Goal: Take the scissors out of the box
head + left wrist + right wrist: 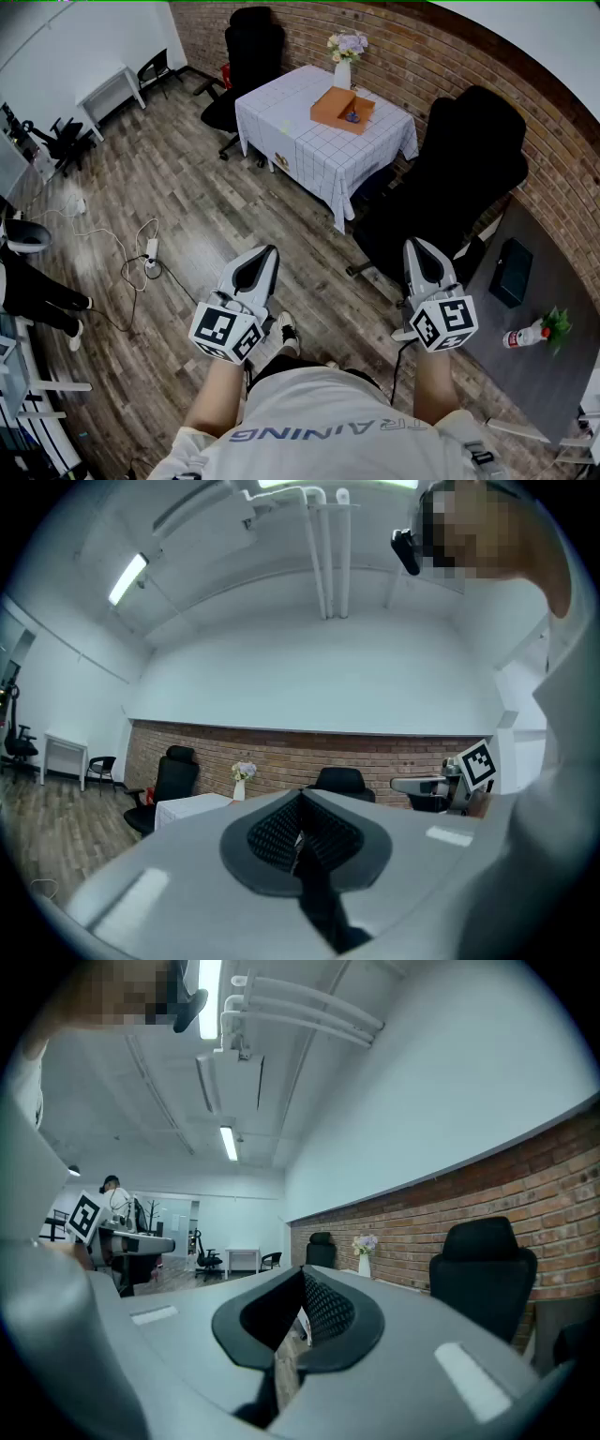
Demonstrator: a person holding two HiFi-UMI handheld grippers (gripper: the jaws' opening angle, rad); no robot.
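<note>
An open orange box [340,107] lies on a table with a white gridded cloth [309,150], far ahead of me across the room. A small bluish thing [352,117] in it may be the scissors; it is too small to tell. My left gripper [270,251] and right gripper [413,246] are held level in front of my chest, well short of the table. Both are shut and hold nothing. In the left gripper view the left gripper's [300,832] pads meet. The right gripper's [302,1314] pads in the right gripper view also meet.
A vase of flowers [345,58] stands behind the box. Black office chairs are at the table's far side [253,47] and near right [469,178]. A dark grey table [548,300] at the right bears a black box [511,272]. Cables and a power strip [150,251] lie on the wooden floor.
</note>
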